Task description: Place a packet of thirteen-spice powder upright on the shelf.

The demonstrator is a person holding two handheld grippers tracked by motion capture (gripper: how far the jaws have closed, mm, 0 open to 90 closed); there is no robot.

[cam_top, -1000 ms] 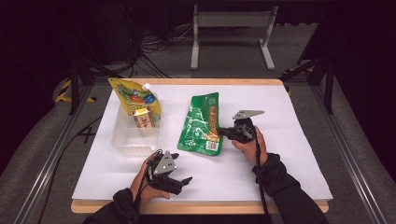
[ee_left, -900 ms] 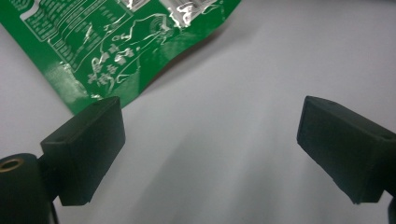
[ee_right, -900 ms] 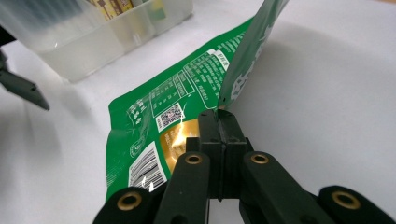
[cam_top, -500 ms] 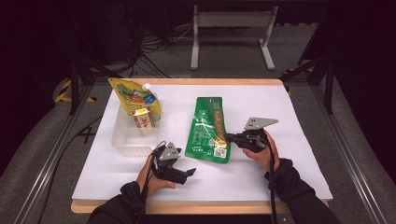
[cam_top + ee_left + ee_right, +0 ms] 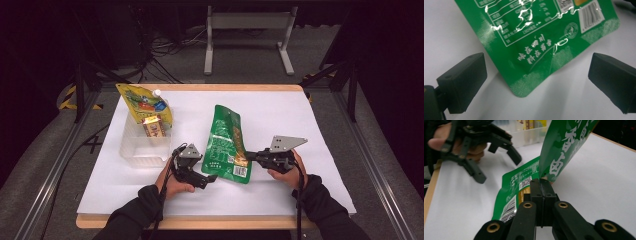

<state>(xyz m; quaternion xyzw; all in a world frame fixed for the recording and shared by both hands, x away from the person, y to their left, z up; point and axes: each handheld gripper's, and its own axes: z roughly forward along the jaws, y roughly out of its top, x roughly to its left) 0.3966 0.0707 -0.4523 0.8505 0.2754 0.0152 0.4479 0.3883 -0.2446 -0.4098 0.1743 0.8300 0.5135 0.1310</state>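
Currently your right gripper (image 5: 541,182) pinches the green pouch's (image 5: 226,145) edge mid-table, lifting it toward the near edge so your left gripper (image 5: 536,82), jaws spread, can take its corner.

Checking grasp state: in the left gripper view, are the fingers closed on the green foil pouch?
No: the left gripper fingers stand wide apart, the green foil pouch corner lying untouched between them.

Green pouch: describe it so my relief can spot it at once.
On the white table, look right of the clear bin, between the two grippers. The green pouch lies there, its edge pinched in the right gripper jaws. Its neighbour, the yellow pouch, stands inside the bin.
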